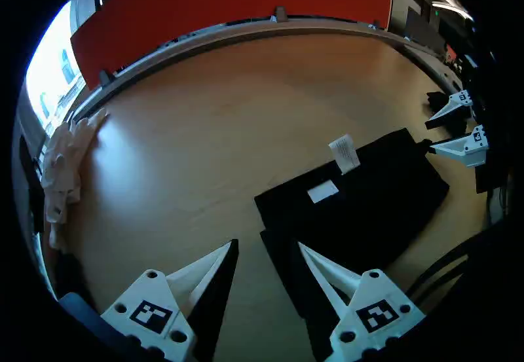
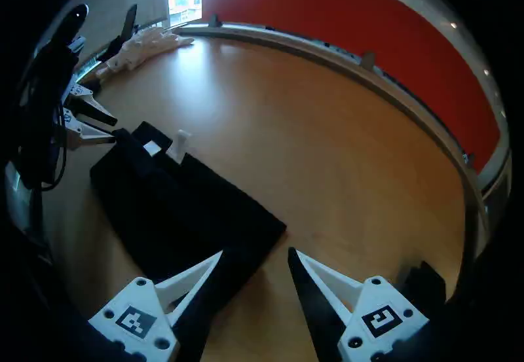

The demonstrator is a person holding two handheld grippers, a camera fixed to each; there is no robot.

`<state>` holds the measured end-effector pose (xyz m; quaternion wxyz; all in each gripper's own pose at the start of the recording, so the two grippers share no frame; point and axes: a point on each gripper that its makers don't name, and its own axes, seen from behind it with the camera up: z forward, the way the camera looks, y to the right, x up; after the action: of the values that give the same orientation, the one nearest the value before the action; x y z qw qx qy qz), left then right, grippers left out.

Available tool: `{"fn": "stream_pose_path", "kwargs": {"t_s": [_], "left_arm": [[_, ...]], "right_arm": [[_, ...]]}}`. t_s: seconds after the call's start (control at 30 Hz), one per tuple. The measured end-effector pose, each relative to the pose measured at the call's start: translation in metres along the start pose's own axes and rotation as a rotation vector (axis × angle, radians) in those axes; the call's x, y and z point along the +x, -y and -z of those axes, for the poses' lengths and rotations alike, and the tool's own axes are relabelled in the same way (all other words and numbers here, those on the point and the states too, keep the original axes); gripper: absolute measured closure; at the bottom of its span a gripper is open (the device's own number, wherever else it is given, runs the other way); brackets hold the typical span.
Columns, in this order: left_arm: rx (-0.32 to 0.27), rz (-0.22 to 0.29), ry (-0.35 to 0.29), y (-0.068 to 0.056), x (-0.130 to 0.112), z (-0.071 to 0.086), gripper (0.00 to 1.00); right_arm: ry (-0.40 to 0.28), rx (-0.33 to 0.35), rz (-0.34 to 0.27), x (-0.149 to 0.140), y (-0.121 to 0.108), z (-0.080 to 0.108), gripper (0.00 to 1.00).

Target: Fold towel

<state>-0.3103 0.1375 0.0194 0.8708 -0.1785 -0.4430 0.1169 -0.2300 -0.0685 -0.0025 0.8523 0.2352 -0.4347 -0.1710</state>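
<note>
On the wooden table (image 1: 196,133), the black towel (image 1: 367,211) lies folded, white tag (image 1: 344,152) showing

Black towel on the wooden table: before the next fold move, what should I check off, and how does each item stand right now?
1. Left tongs open: ok.
2. Right tongs open: ok.
3. Black towel lying flat on the table: ok.
4. Towel gripped at an edge: not ok, neither tongs presses on it.
5. White cloth apart from the towel: ok, it lies at the table's far edge.
6. Folded layers' edges lined up: cannot tell, black on black.
</note>
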Motion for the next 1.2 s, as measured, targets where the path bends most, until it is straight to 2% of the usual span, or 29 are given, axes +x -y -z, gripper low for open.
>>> {"fn": "stream_pose_path", "kwargs": {"t_s": [0.03, 0.27, 0.37, 0.4, 0.47, 0.87, 1.2], "left_arm": [[-0.001, 0.004, 0.000, 0.001, 0.001, 0.000, 0.44], [-0.015, 0.031, 0.003, 0.003, 0.002, 0.001, 0.21], [-0.019, 0.037, 0.004, 0.004, 0.002, 0.002, 0.09], [-0.020, 0.038, 0.004, 0.004, 0.001, 0.003, 0.09], [-0.018, 0.038, 0.001, 0.005, 0.002, 0.004, 0.07], [-0.032, 0.057, -0.008, 0.001, -0.002, 0.018, 0.07], [-0.037, 0.074, -0.009, -0.007, -0.020, 0.033, 0.07]], "right_arm": [[-0.002, -0.002, -0.001, 0.001, -0.001, 0.000, 0.33], [-0.023, -0.021, -0.006, 0.009, -0.006, 0.001, 0.29], [-0.033, -0.026, -0.010, 0.012, -0.007, 0.002, 0.19], [-0.036, -0.026, -0.012, 0.013, -0.007, 0.002, 0.14], [-0.041, -0.029, -0.014, 0.014, -0.008, 0.003, 0.11], [-0.056, -0.026, -0.013, 0.009, 0.000, 0.016, 0.11], [-0.053, -0.012, -0.044, -0.013, 0.016, 0.032, 0.11]]}}
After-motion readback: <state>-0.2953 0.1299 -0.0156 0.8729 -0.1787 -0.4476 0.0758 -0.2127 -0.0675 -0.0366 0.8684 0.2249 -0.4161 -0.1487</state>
